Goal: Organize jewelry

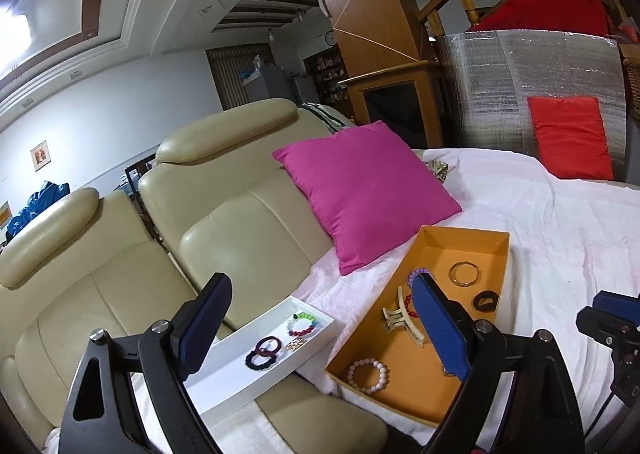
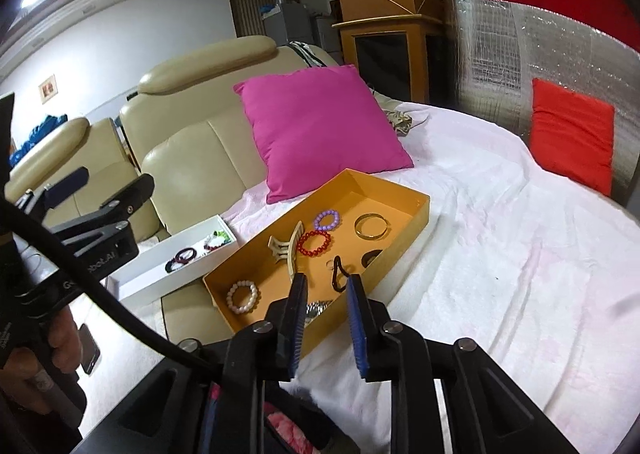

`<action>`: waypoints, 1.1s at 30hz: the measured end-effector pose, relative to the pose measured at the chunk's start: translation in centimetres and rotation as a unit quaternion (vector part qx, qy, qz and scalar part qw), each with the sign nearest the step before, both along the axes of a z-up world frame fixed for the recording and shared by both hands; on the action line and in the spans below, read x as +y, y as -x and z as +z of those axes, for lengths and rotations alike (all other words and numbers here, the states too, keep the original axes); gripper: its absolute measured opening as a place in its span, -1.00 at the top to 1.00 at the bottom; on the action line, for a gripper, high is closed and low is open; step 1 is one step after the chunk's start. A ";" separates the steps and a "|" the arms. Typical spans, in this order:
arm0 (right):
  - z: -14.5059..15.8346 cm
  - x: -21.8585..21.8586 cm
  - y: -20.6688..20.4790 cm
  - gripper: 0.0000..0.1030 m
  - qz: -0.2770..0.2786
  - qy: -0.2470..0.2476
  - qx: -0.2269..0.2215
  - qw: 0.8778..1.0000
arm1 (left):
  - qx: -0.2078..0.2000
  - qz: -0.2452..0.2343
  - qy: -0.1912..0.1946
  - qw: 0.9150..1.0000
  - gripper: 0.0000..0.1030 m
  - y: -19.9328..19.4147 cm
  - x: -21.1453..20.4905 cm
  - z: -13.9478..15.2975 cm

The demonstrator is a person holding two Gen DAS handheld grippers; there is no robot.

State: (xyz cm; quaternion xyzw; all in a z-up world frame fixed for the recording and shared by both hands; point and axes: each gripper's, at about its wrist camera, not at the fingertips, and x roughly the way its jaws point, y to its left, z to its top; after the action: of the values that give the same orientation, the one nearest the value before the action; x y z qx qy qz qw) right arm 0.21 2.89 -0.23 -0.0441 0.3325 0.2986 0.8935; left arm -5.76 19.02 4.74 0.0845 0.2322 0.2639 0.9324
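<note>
An orange box [image 1: 496, 242] [image 2: 416, 214] lies on a white blanket and holds a cream hair claw [image 1: 400, 320] [image 2: 286, 246], a pink bead bracelet [image 1: 367, 374] [image 2: 242, 296], red [image 2: 315, 243] and purple [image 2: 327, 219] bead bracelets, a gold bangle [image 1: 464, 273] [image 2: 372, 226] and black hair ties [image 2: 340, 274]. A white tray [image 1: 240, 378] [image 2: 152, 274] on the sofa holds dark hair ties [image 1: 264, 352] and a multicoloured bracelet [image 1: 302, 325]. My left gripper [image 1: 324, 318] is open and empty above both containers. My right gripper [image 2: 326, 296] is open and empty at the box's near edge.
A magenta pillow [image 1: 368, 194] [image 2: 320, 130] leans on the cream leather sofa [image 1: 120, 274] behind the box. A red cushion [image 1: 570, 136] [image 2: 572, 134] rests against a silver foil panel [image 2: 500, 54]. A phone [image 2: 89, 350] lies at lower left.
</note>
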 end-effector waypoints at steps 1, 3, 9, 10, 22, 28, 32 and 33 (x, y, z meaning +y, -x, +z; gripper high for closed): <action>0.2 0.0 0.4 0.52 0.001 0.002 0.000 1.000 | 0.001 0.004 0.002 1.000 -0.78 0.4 0.1 0.2; 0.7 0.0 1.2 0.52 0.001 0.011 -0.002 1.000 | 0.007 0.006 0.003 1.000 -0.78 0.7 0.3 0.4; 1.2 -0.1 2.3 0.52 0.000 0.015 0.004 1.000 | 0.006 0.020 -0.002 1.000 -0.78 1.8 0.7 0.8; 1.3 -0.1 2.3 0.52 0.000 0.016 0.006 1.000 | 0.007 0.020 -0.002 1.000 -0.78 1.9 0.7 0.8; 1.4 0.5 2.4 0.52 0.002 0.016 0.016 1.000 | 0.006 0.033 0.005 0.999 -0.78 2.7 1.5 1.0; 1.5 0.9 2.5 0.52 0.004 0.016 0.014 1.000 | 0.005 0.040 0.000 0.999 -0.78 3.0 1.8 1.1; 1.6 1.2 2.7 0.52 0.005 0.017 0.013 1.000 | 0.004 0.042 0.000 0.999 -0.78 3.2 2.0 1.0; 1.6 1.2 2.7 0.52 0.005 0.017 0.014 1.000 | 0.004 0.042 0.000 0.999 -0.78 3.2 2.0 1.1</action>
State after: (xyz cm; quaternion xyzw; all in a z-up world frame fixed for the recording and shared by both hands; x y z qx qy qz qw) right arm -2.52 4.09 1.38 -0.0565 0.3494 0.2981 0.8865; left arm -8.96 20.98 5.81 0.0757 0.2393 0.3025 0.9195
